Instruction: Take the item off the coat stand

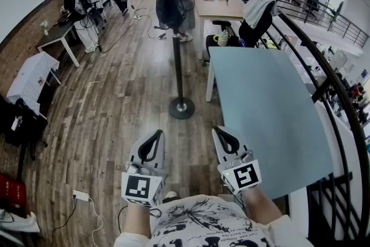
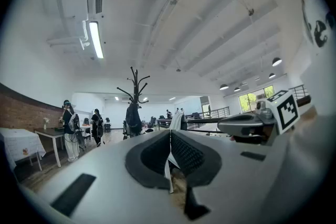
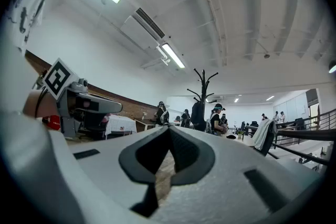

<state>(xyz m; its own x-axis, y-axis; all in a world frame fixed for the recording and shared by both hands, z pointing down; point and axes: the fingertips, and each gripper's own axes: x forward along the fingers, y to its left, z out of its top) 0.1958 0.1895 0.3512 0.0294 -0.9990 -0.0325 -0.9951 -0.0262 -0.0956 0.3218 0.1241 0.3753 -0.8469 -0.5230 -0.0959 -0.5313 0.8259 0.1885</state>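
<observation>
A black coat stand rises from a round base on the wooden floor ahead of me. A dark item hangs from its upper hooks; it also shows far off as the dark item in the left gripper view and the dark item in the right gripper view. My left gripper and right gripper are held low, side by side, well short of the stand. Both are shut with nothing between the jaws. The left gripper and right gripper point toward the stand.
A pale blue table stands at the right, beside a black railing. A chair draped with white cloth sits behind it. People stand at desks at the back left. A power strip lies on the floor.
</observation>
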